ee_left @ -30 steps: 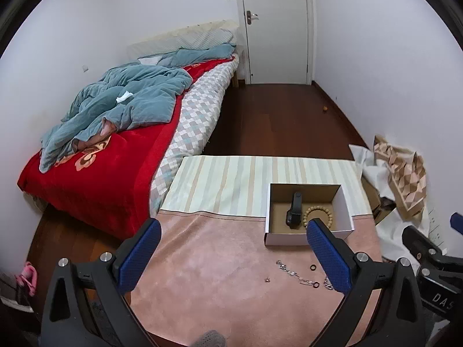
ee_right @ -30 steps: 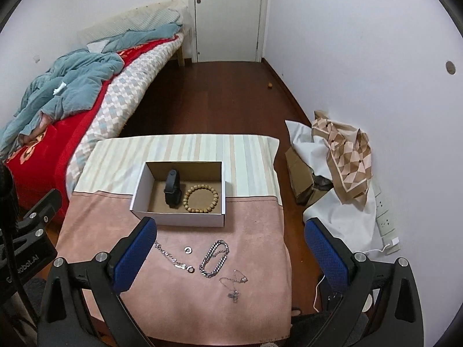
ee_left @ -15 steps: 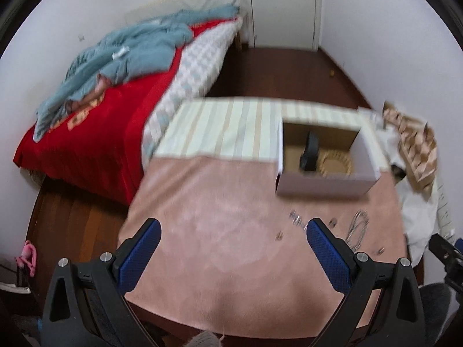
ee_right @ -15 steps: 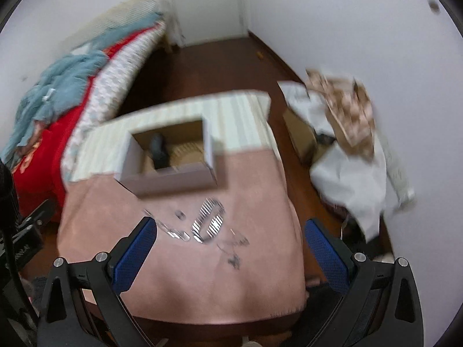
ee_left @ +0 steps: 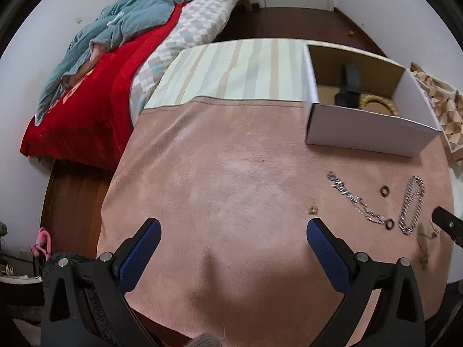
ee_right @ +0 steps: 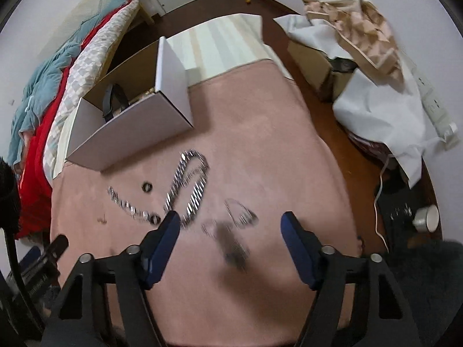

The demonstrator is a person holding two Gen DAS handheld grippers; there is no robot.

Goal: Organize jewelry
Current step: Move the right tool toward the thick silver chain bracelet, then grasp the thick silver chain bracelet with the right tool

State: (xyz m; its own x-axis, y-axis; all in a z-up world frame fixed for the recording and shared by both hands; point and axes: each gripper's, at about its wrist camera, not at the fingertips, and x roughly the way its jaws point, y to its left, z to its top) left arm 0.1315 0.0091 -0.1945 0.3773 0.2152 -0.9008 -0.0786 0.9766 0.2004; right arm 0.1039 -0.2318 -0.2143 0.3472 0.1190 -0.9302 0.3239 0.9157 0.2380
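Right claw (ee_right: 230, 238) poised over the loose jewelry, both claws released and empty

The thin silver pendant necklace (ee_right: 231, 225) lies on the pink cloth-covered surface (ee_right: 260, 144) directly between the right fingers, long axis running away from them; the left claw (ee_left: 231, 247) sits well apart, so the right is nearer. The white cardboard box (ee_right: 130, 127) waits beyond.
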